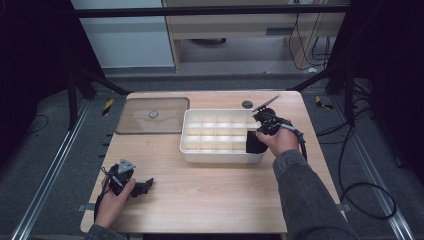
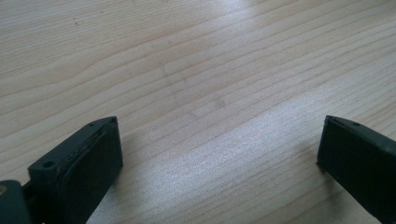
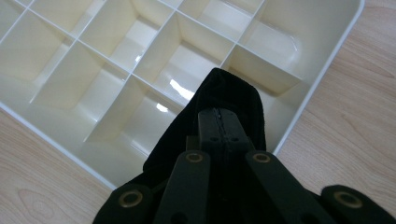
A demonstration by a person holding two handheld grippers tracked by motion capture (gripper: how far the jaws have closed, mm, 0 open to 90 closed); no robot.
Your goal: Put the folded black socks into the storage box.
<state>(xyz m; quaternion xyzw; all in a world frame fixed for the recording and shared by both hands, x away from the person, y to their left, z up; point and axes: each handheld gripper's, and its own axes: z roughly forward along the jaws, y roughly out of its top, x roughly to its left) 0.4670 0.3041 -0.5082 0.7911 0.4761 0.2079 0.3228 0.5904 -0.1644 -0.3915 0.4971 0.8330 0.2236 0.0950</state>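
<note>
Black cloth, pinched between the closed jaws of the right gripper, is held over the near corner of a cream divided tray on a wooden table. From above, the cloth is seen draped at the tray's front right compartments, with a clear lid laid flat to the tray's left. Whether the cloth already rests on a divider cannot be told. At the table's near left corner, the left gripper is kept low, its jaws wide apart and empty. A snag is the likely risk: loose folds may be caught on the thin dividers or spill across two compartments if let go off-centre.
</note>
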